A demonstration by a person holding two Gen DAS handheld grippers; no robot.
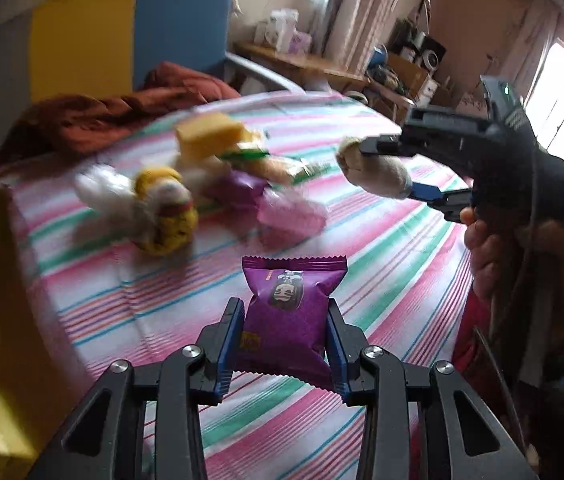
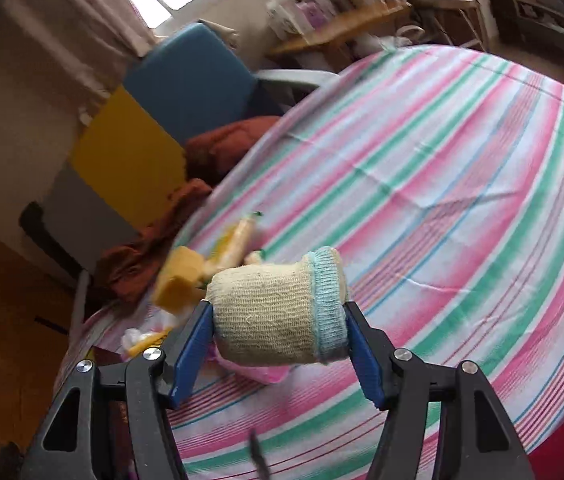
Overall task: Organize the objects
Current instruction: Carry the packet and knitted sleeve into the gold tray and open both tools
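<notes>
Closest to the lens, the left tool (image 1: 287, 344) pinches a purple snack packet (image 1: 292, 316) by its puffed sides, lifted clear of the striped bedsheet (image 1: 382, 280). That wrapper looks slick and air-filled; I'd guess a squeeze this tight could pop it, or let it squirt out forward if the hand swings fast.

Off to the right, the right tool (image 2: 278, 330) clamps a rolled knit glove (image 2: 278, 312), cream with a pale blue cuff, held above the bed. The roll is soft and wider than the pads, so it may sag, unroll, or slip free on one side.

Between them on the sheet lies the blurred pile still to be sorted: a yellow plush toy (image 1: 162, 212), a yellow sponge block (image 1: 208, 136), and other wrapped packets. With both hands loaded and near each other, a careless crossing could knock one tool against the other or scatter that heap.
</notes>
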